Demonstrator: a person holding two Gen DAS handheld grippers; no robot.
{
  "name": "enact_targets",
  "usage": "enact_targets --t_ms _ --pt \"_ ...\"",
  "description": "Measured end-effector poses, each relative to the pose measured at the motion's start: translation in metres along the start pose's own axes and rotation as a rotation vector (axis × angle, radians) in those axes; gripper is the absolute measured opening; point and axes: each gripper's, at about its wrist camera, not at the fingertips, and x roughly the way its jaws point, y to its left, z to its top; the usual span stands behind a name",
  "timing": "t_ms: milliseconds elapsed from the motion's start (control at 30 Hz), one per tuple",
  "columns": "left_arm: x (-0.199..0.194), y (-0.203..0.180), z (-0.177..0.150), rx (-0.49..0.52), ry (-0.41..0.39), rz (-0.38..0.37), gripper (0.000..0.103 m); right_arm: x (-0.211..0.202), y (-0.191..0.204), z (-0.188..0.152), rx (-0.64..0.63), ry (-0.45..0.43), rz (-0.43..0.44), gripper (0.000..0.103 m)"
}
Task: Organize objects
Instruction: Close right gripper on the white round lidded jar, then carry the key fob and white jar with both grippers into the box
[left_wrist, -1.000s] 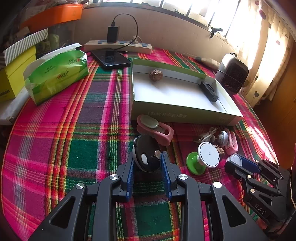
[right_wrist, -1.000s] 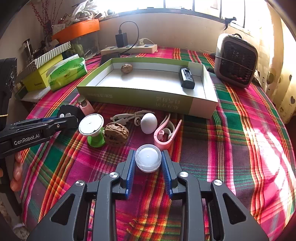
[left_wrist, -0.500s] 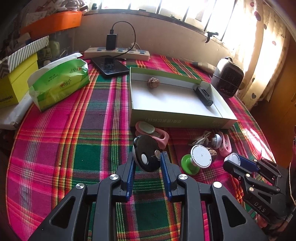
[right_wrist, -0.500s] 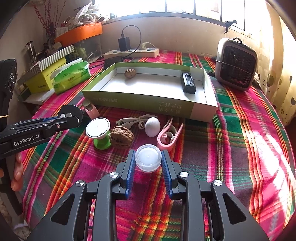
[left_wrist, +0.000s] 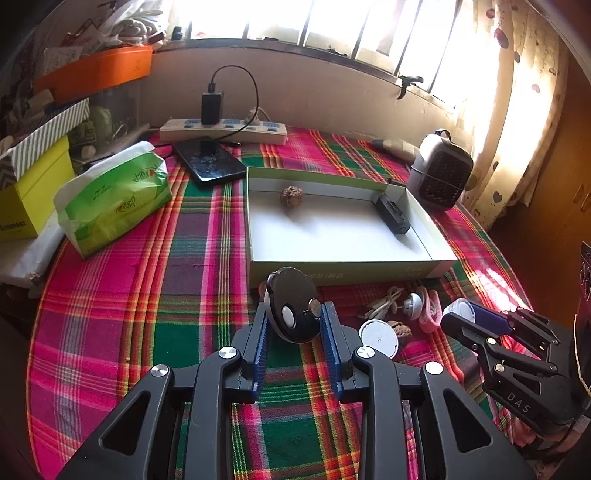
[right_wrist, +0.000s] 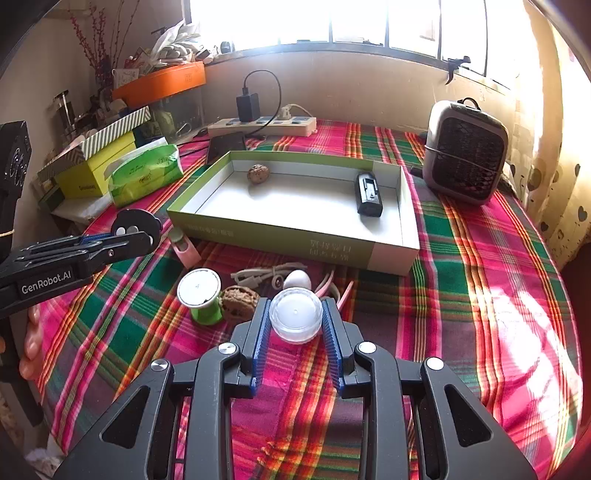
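Observation:
My left gripper (left_wrist: 293, 314) is shut on a round black disc (left_wrist: 291, 306) with a white button, held above the plaid cloth just before the green-edged white box (left_wrist: 343, 271). The right gripper (right_wrist: 295, 314) is shut on a small clear white jar (right_wrist: 295, 319), also off the cloth. Inside the box lie a walnut (right_wrist: 258, 173) and a black rectangular device (right_wrist: 367, 194). On the cloth before the box sit a green spool with a white top (right_wrist: 199, 295), a second walnut (right_wrist: 239, 302), a white cable (right_wrist: 258, 275), a white egg-shaped piece (right_wrist: 297, 278) and a pink clip (right_wrist: 184, 245).
A green tissue pack (left_wrist: 110, 199), yellow box (left_wrist: 26, 199), phone (left_wrist: 208, 162) and power strip (left_wrist: 221, 129) stand at the back left. A grey heater (right_wrist: 463, 157) sits back right. The round table's edge (right_wrist: 569, 295) curves close on the right.
My left gripper has risen with the black disc, so the table looks farther off and the pink clip is hidden behind the disc. The right gripper with the jar has lifted slightly too.

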Motion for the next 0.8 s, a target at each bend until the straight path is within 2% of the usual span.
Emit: enact_targets --t_ms 567,800 --pt "0.028 -0.015 0.047 0.06 0.001 -0.047 0.025 0.024 -0.017 0.053 0.002 0.013 0.027 0.029" --pt "0.05 -0.016 0.064 0.071 0.021 -0.046 0.025 0.046 -0.025 0.081 -0.001 0.02 -0.003 0.029"
